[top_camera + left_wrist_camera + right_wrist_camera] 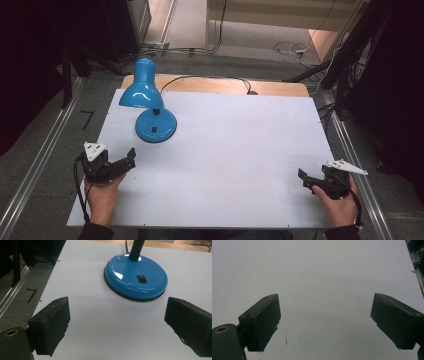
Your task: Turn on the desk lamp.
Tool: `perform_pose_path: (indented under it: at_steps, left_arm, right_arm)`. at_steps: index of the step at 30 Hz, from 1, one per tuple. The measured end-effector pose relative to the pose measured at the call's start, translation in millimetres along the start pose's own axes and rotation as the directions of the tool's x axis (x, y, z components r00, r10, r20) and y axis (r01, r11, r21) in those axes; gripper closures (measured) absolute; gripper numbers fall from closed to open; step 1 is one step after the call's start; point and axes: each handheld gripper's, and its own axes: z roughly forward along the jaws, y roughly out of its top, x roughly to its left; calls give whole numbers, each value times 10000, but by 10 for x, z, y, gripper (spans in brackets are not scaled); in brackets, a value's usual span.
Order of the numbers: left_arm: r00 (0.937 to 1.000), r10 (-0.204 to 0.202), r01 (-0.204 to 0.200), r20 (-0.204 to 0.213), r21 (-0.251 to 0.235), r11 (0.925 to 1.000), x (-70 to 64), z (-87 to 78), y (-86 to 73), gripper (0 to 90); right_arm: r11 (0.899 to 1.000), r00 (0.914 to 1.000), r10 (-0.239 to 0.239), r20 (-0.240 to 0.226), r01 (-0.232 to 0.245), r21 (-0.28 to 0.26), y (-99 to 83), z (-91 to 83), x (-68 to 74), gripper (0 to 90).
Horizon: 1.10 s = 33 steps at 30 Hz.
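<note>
A blue desk lamp (148, 100) stands on the white table (225, 150) at the back left, its shade tipped over its round base (136, 277). A small black switch (142, 278) sits on the base, and a black flexible neck (135, 250) rises from it. My left gripper (131, 157) rests at the front left, open, a short way in front of the base (156, 125) with nothing between its jaws. In the left gripper view the left gripper (117, 325) faces the base. My right gripper (303, 179) lies open at the front right over bare table; the right gripper (325, 322) holds nothing.
The lamp's black cord (210, 78) runs along the back edge over a wooden strip (280, 88). Metal rails (40, 160) flank both sides of the table. Cables (290, 49) lie on the floor beyond. The table's left edge (47, 287) is near the left gripper.
</note>
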Motion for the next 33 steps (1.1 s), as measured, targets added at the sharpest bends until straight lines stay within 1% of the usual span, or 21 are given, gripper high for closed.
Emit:
perform_pose_path:
  at_steps: [4, 12, 19, 33]
  left_arm:
    - [10000, 44, -44, -33, 37, 10000, -5, 24, -1, 70]
    - [10000, 50, -50, -30, 65, 10000, -23, 70, 15, 70]
    - [10000, 81, -81, -50, 87, 9999, -28, 102, 33, 70]
    - [9998, 181, -182, 62, 147, 9997, -78, 185, 57, 70]
  right_arm:
    - [10000, 9999, 61, -96, -61, -36, 2, -3, -5, 78]
    - [10000, 9999, 30, -115, -30, 19, -2, 6, -13, 78]
    - [9999, 9999, 92, -119, -91, 42, -4, 8, -16, 78]
    - [9998, 9996, 184, -234, -182, 97, -6, 16, -29, 78]
